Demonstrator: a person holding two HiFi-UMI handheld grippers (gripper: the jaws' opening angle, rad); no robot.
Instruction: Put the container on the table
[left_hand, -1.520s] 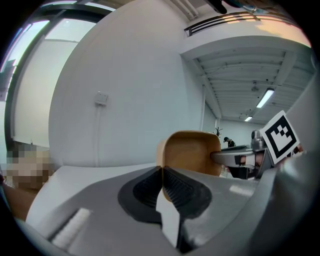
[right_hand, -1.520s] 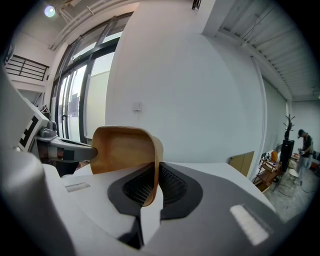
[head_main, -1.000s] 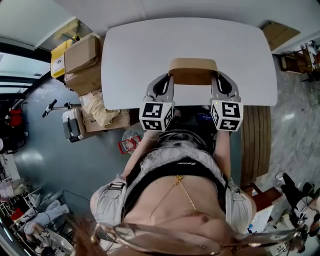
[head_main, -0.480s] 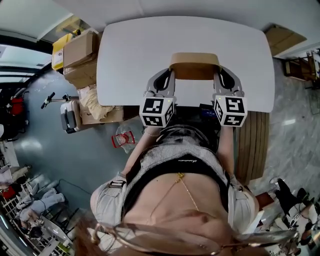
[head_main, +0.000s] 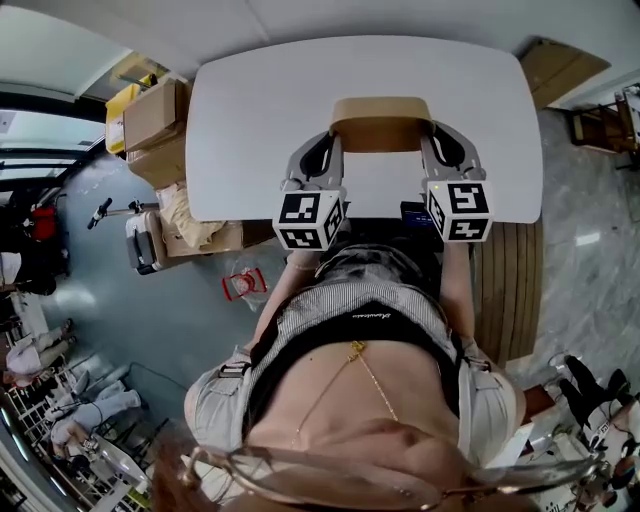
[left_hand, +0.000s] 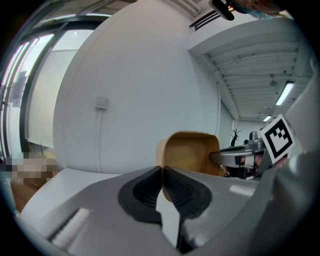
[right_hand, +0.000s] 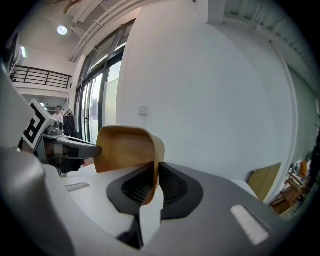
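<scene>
A tan wooden container (head_main: 382, 123) with rounded corners hangs between my two grippers above the white table (head_main: 260, 110). My left gripper (head_main: 336, 140) is shut on its left wall and my right gripper (head_main: 428, 140) on its right wall. In the left gripper view the container (left_hand: 187, 152) rises from the closed pads of the left gripper (left_hand: 161, 172), with the right gripper (left_hand: 235, 157) at its far side. In the right gripper view the wall of the container (right_hand: 125, 147) sits between the pads of the right gripper (right_hand: 155, 177), whose jaws have just been opening slightly. Whether the container touches the table I cannot tell.
Cardboard boxes (head_main: 155, 120) are stacked left of the table, with a grey case (head_main: 145, 240) and a clear bag holding something red (head_main: 245, 285) on the floor below them. A slatted wooden bench (head_main: 505, 290) stands at the right. A white wall lies beyond the table.
Both grippers have carried the container forward, farther over the table. Their marker cubes now sit level with the table's near edge.
</scene>
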